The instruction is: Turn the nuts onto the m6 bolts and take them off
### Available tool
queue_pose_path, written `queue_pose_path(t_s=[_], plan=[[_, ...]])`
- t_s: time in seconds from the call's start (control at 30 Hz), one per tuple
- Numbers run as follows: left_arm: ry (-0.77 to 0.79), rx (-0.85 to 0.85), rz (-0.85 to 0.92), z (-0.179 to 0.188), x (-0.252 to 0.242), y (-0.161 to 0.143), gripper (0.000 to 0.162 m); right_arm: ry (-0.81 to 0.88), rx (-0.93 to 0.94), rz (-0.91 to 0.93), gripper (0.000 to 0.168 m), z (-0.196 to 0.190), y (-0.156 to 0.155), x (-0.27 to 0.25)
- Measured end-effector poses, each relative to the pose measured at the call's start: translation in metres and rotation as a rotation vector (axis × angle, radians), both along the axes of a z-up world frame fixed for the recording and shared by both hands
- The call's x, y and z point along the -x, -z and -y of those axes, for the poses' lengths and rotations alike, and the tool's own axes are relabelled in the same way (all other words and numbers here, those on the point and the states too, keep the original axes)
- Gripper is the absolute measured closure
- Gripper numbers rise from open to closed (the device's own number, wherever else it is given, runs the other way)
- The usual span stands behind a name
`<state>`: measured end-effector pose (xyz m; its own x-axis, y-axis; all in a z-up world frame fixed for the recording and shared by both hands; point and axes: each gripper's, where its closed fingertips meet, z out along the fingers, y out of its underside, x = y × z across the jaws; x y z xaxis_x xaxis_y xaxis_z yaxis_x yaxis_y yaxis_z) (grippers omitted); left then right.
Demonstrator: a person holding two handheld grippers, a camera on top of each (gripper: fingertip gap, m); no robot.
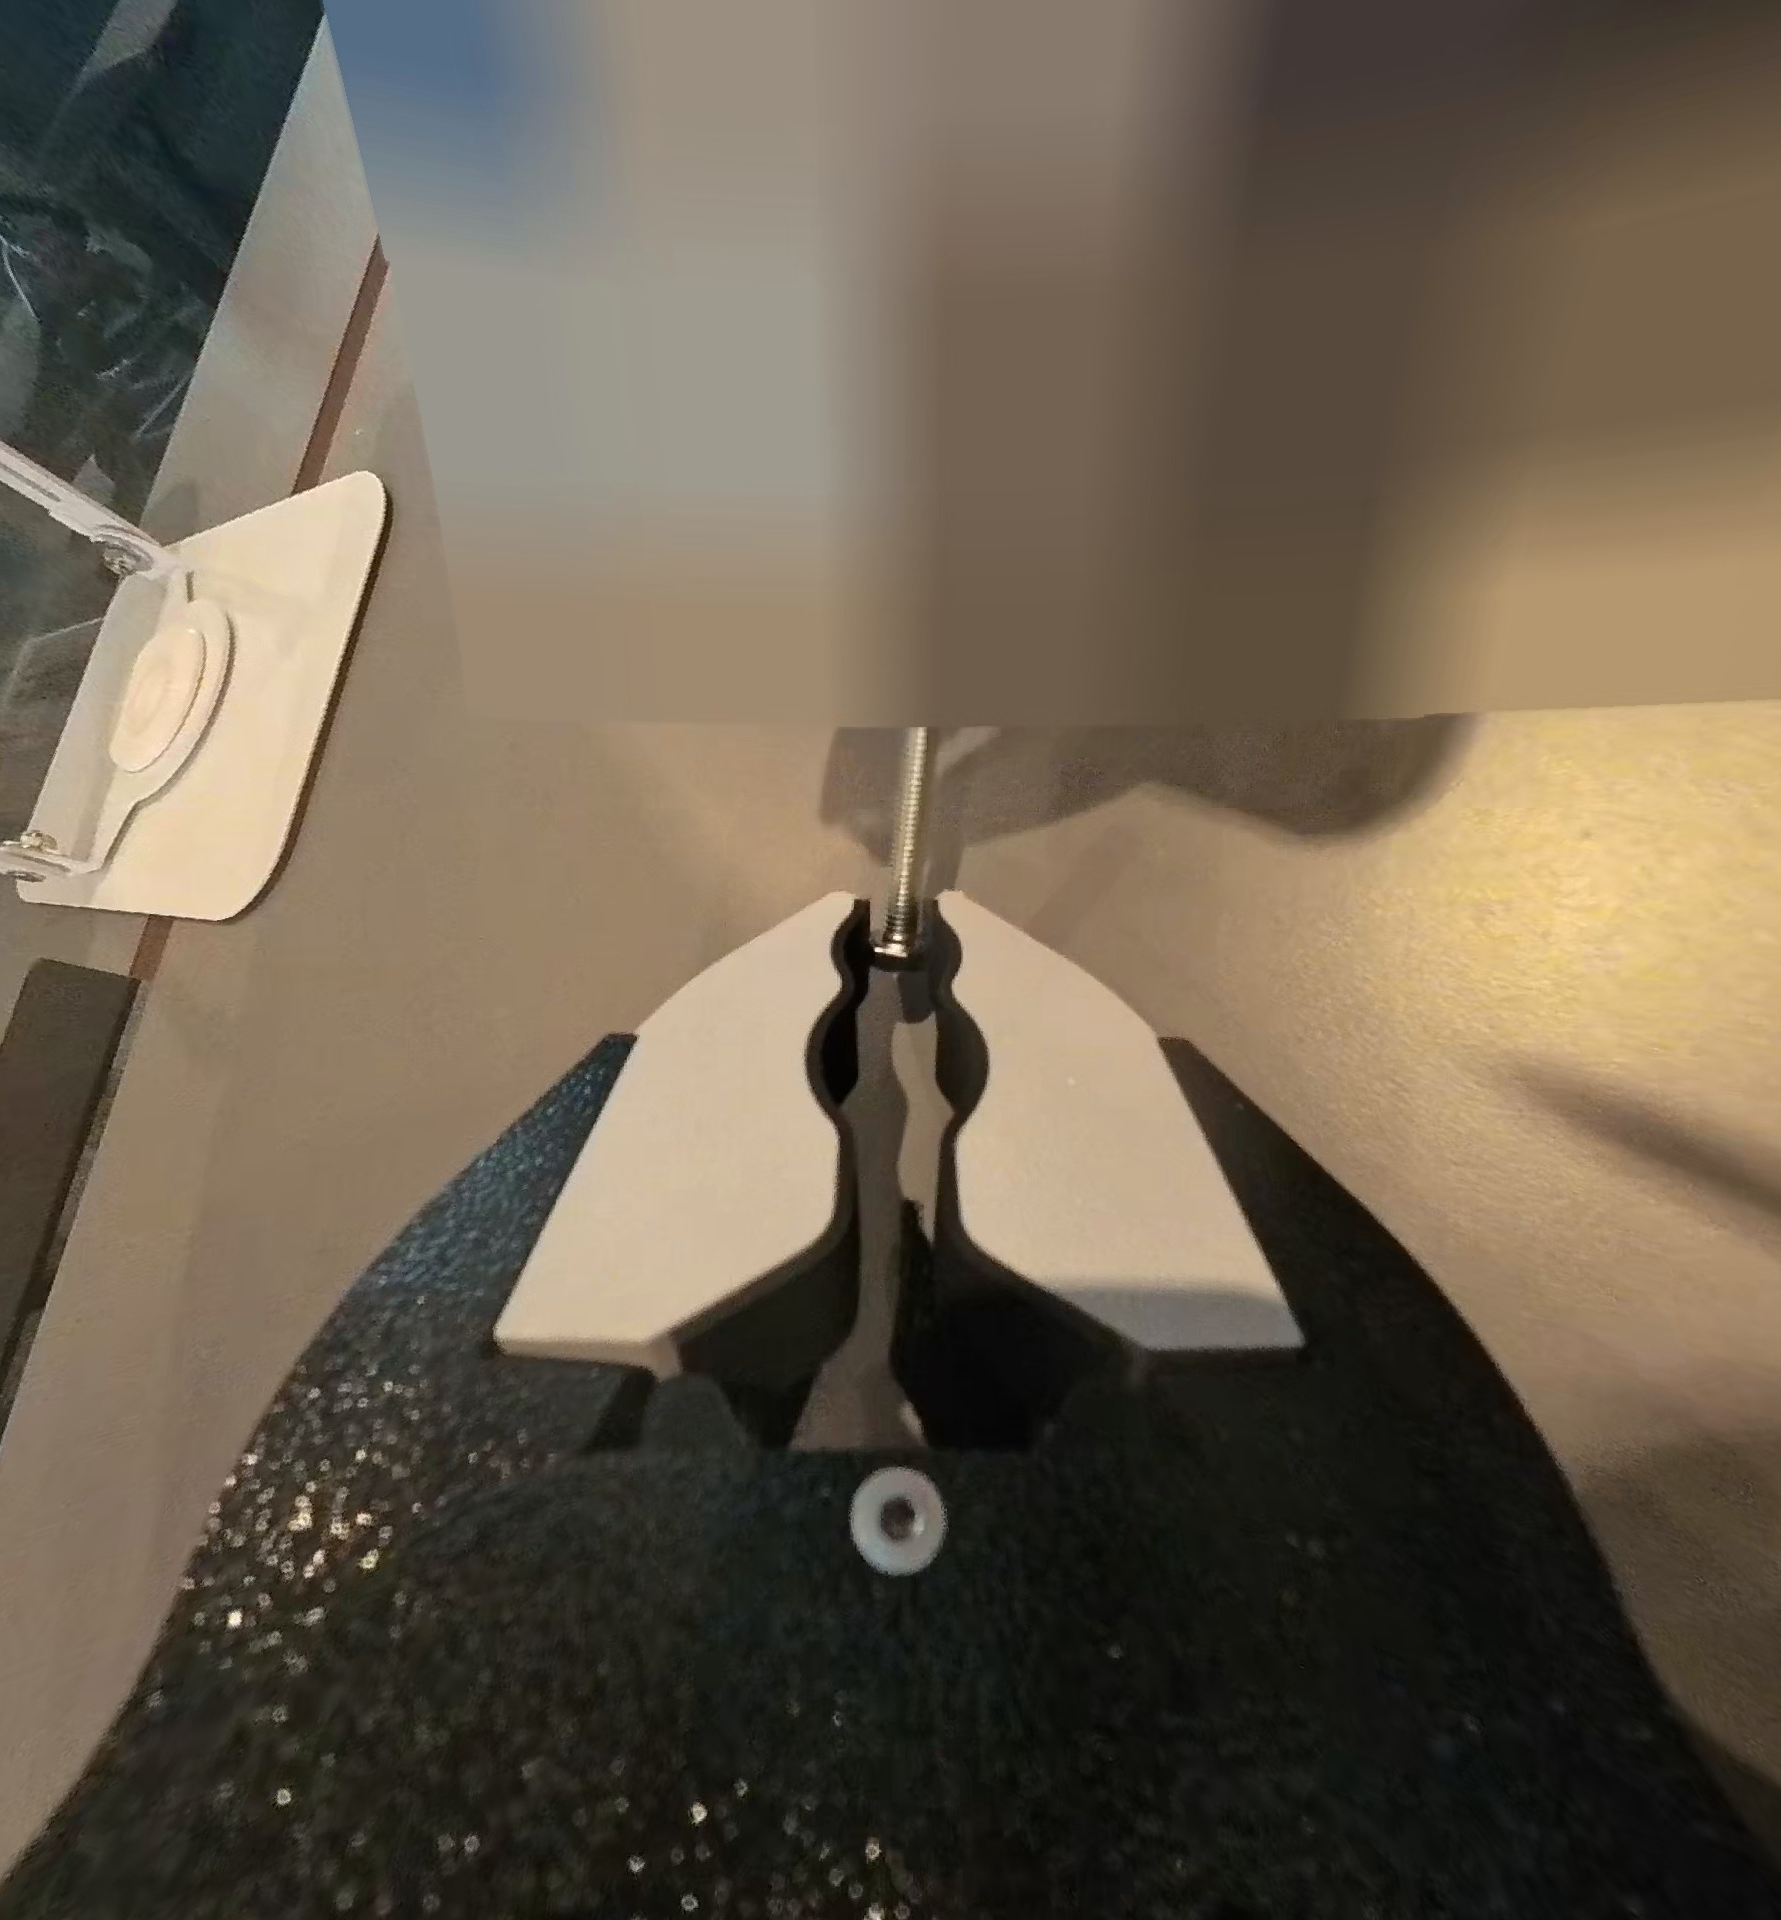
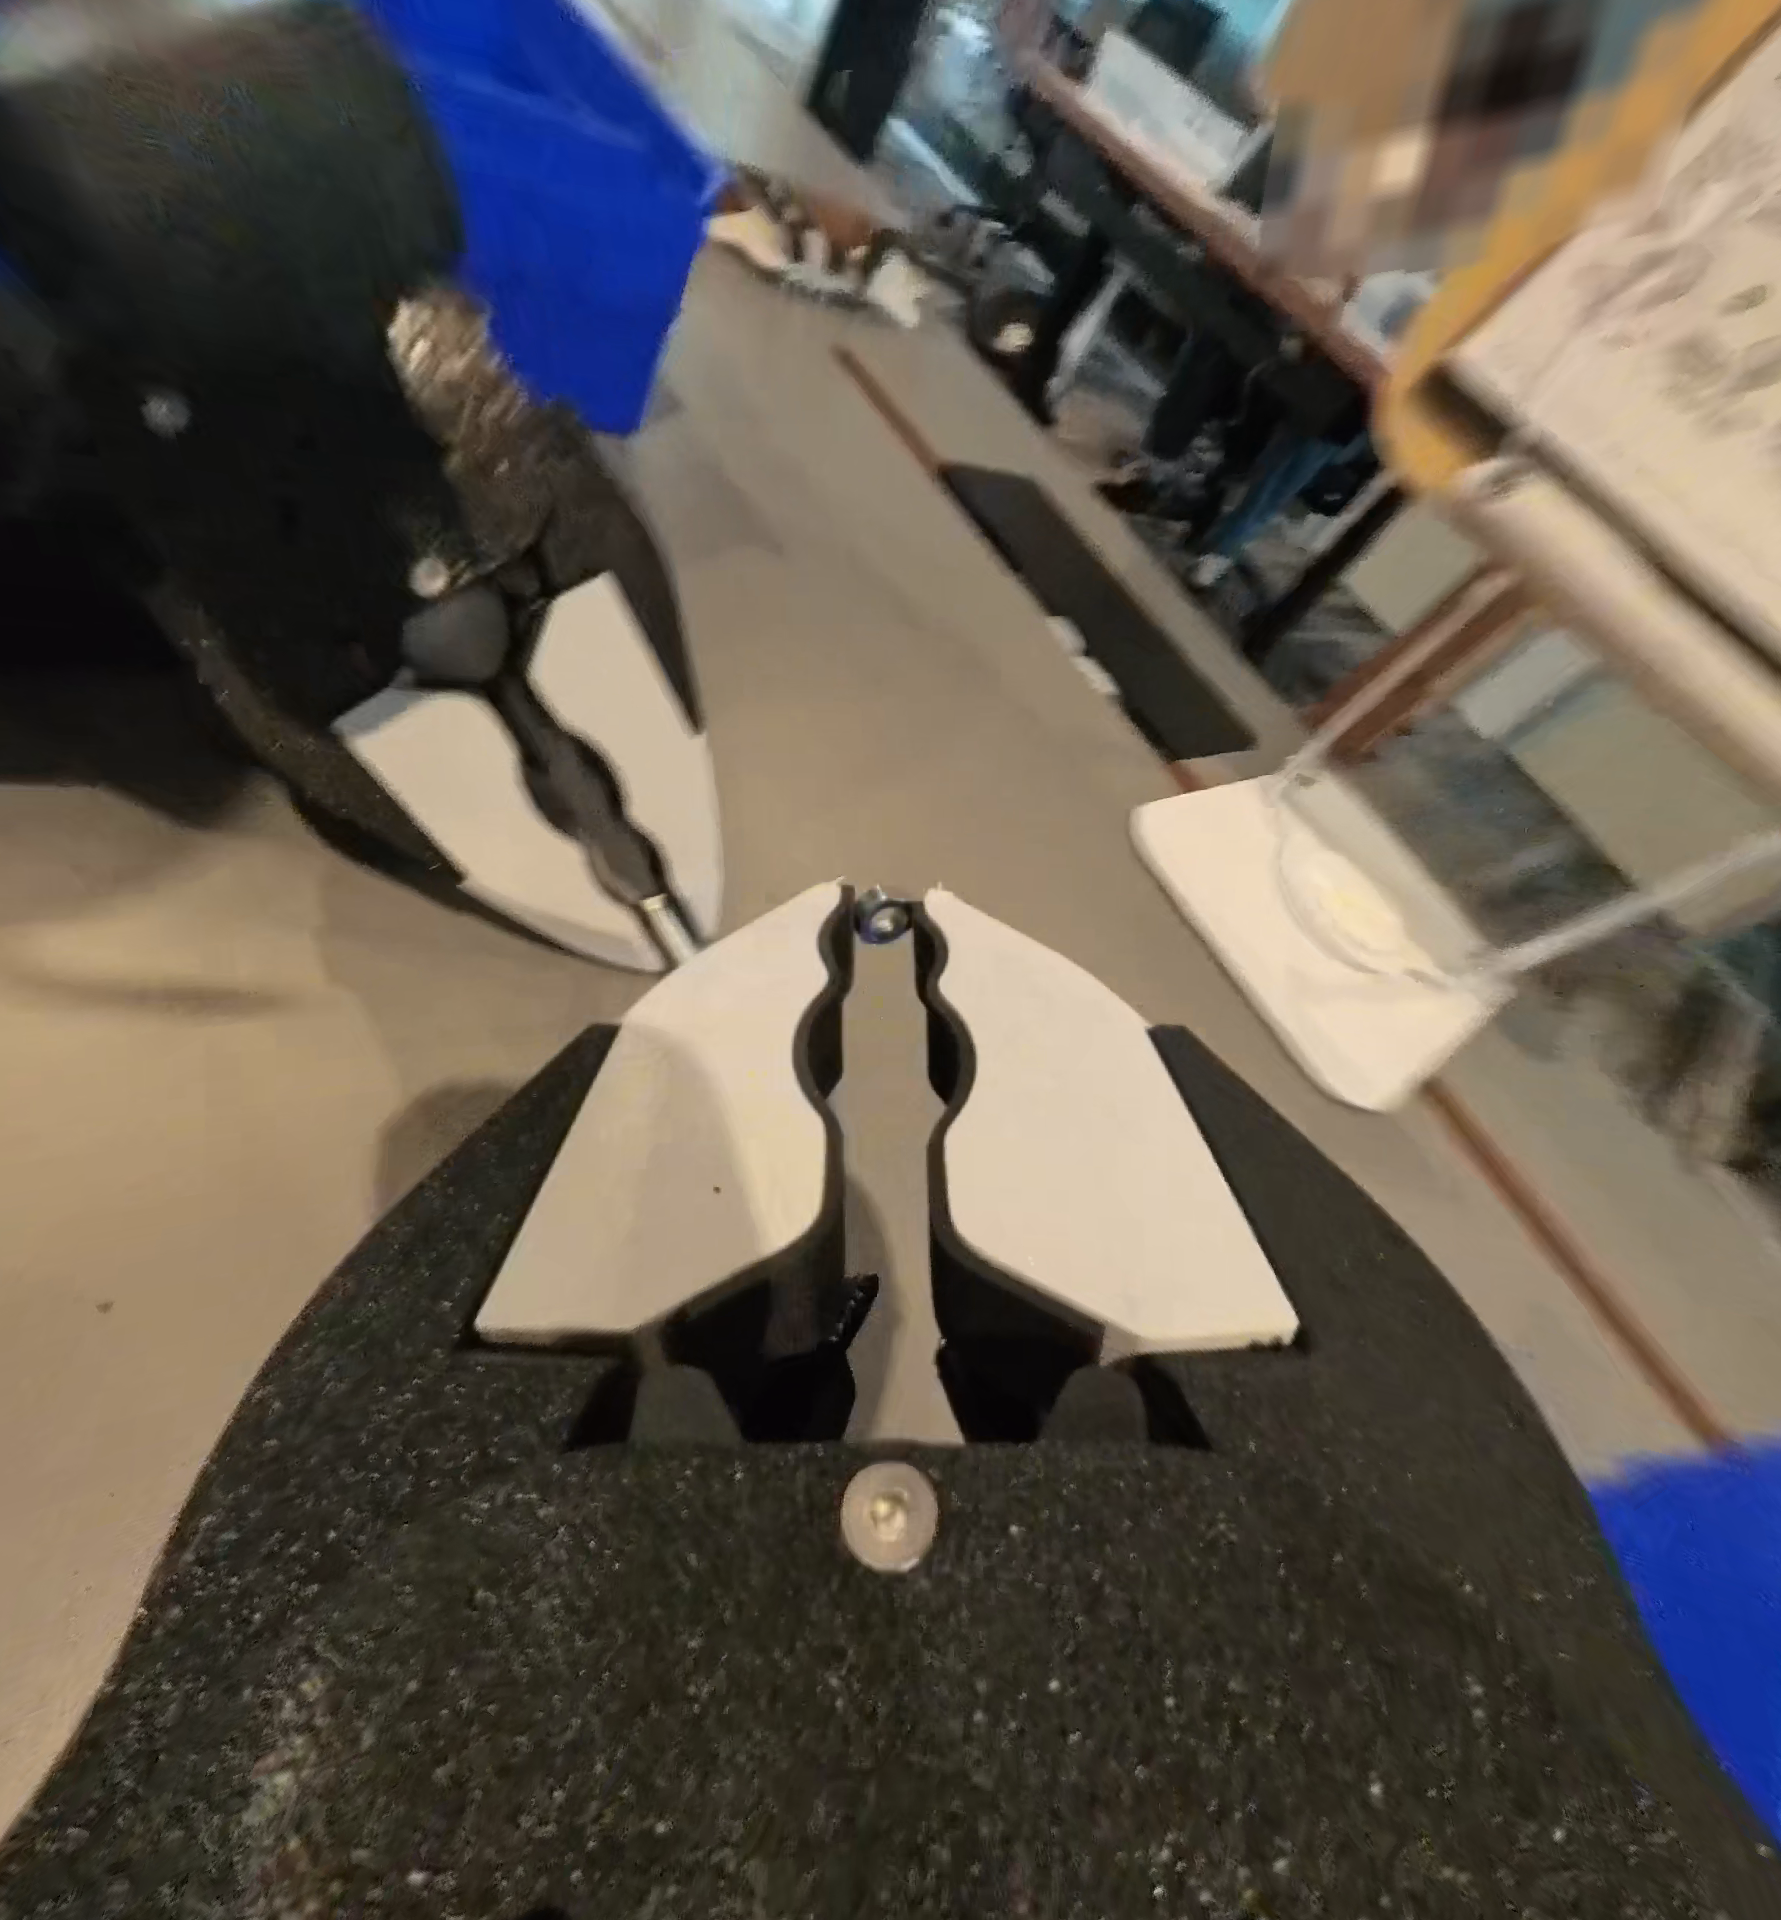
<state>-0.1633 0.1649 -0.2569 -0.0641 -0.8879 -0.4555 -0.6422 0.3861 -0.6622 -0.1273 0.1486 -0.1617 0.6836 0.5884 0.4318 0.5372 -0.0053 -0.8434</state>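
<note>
In the left wrist view my left gripper (image 1: pixel 896 920) is shut on the head end of a silver threaded bolt (image 1: pixel 905 831), which points forward and away; its far end runs under a blurred patch. In the right wrist view my right gripper (image 2: pixel 886 904) is shut on a small silver nut (image 2: pixel 882 918) held at its fingertips. The left gripper (image 2: pixel 673 940) shows there at the left, with the bolt (image 2: pixel 670 928) sticking out of its tips toward the nut. The bolt's tip passes behind my right gripper's left finger (image 2: pixel 730 1049), so whether it touches the nut is hidden.
A grey tabletop (image 1: pixel 1488 987) lies below both grippers. A white plate with a clear stand (image 1: pixel 221 696) sits at the table's left edge; it also shows at the right in the right wrist view (image 2: pixel 1312 945). A black strip (image 2: pixel 1083 613) lies along the table. Blue sleeves (image 2: pixel 564 187) frame the view. About 10 centimetres separates my left fingertips from my right.
</note>
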Motion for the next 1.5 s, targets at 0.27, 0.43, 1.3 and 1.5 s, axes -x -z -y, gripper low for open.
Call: queue_pose_path(t_s=[0.27,0.43,1.3,1.5], plan=[[0.007,-0.005,0.001,0.0,-0.002,0.002,0.152,0.589,0.097,0.115,0.159,0.082,-0.073,-0.163],[0.009,0.001,0.001,-0.001,-0.003,0.002,0.152,0.704,0.503,0.312,0.158,0.108,0.007,-0.235],[0.018,0.014,0.001,-0.001,-0.01,0.005,0.152,0.63,0.664,0.428,0.157,0.122,0.042,-0.26],[0.033,0.006,0.003,0.0,-0.012,0.005,0.153,0.285,0.207,0.285,0.157,0.108,-0.057,-0.123]])
